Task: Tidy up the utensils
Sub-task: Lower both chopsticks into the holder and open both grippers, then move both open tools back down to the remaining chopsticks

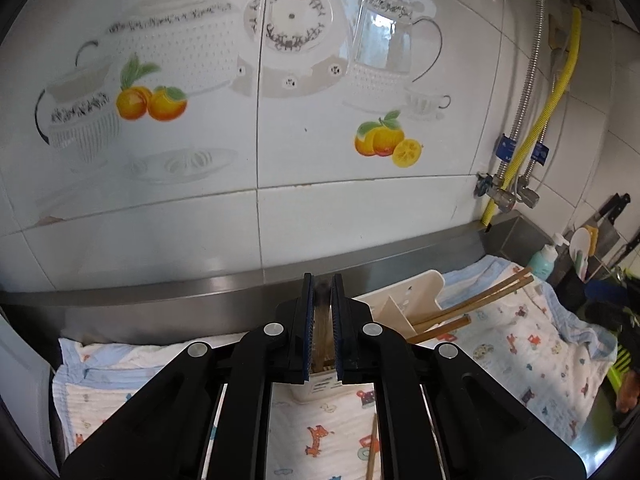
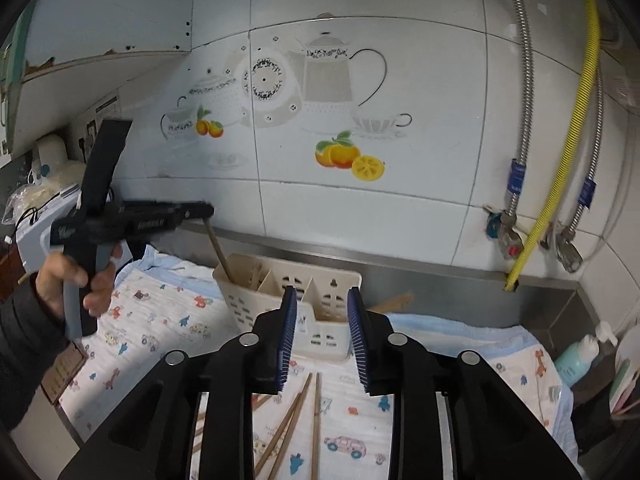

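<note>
My left gripper (image 1: 322,280) is shut on a wooden chopstick (image 1: 322,320) whose lower end stands in the left compartment of the cream utensil holder (image 1: 416,300). In the right wrist view the left gripper (image 2: 200,212) holds that chopstick (image 2: 219,252) tilted over the holder (image 2: 320,300). My right gripper (image 2: 322,296) is open and empty, just in front of the holder. Several loose chopsticks (image 2: 296,420) lie on the cloth below it. More chopsticks (image 1: 472,304) lie beside the holder on the right.
A printed baby cloth (image 2: 160,312) covers the steel counter. The tiled wall (image 2: 360,208) with hoses and valves (image 2: 512,240) stands close behind. A teal bottle (image 2: 576,360) and a dark rack with knives (image 1: 612,216) are at the right.
</note>
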Motion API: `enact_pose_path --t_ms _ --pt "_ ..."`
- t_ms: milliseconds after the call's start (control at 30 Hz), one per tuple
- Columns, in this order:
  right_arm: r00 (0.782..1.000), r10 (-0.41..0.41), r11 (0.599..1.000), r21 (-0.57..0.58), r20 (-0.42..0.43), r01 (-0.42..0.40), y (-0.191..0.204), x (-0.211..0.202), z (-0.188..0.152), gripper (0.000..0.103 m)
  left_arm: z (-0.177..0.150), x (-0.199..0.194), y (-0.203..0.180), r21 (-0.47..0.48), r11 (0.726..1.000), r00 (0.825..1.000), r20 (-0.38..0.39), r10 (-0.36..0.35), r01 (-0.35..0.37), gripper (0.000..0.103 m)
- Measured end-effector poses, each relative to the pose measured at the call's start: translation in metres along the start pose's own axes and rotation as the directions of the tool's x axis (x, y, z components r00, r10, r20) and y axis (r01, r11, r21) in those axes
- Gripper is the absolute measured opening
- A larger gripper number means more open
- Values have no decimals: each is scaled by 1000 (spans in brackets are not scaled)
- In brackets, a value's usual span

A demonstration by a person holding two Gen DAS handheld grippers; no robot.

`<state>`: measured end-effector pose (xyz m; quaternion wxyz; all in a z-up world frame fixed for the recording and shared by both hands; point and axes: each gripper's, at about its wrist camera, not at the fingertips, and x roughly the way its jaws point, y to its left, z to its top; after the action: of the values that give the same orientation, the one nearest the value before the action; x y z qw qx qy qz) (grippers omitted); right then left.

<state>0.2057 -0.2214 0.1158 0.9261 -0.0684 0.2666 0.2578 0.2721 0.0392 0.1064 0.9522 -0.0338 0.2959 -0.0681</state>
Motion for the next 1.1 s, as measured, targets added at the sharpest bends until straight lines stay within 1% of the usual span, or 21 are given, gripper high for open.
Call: enact_pose_path --t_ms 233,333,433,633,800,933,1100 --pt "999 -23 1000 5 -29 23 4 -7 -46 28 -2 -33 4 -11 1000 998 55 10 -10 9" --pt "998 -14 999 41 -69 17 2 -2 -72 28 -7 -50 7 -13 1000 997 76 16 -15 9" --pt "995 -5 997 82 -102 14 -1 1 -99 28 -19 -68 7 -8 1000 996 90 23 -22 9" --pt "989 -6 995 101 -148 21 2 5 -141 28 -57 -92 8 1 1000 996 91 16 -16 9" --pt "981 -16 995 96 -196 35 7 12 -174 28 -99 -100 4 5 1000 998 59 11 -11 9" --pt "972 -14 993 115 -233 41 6 19 -194 27 -136 -102 2 -7 1000 1000 21 0 0 9" --pt "963 -6 989 139 -270 46 3 30 -213 25 -179 -94 3 -24 1000 999 -46 -9 8 9"
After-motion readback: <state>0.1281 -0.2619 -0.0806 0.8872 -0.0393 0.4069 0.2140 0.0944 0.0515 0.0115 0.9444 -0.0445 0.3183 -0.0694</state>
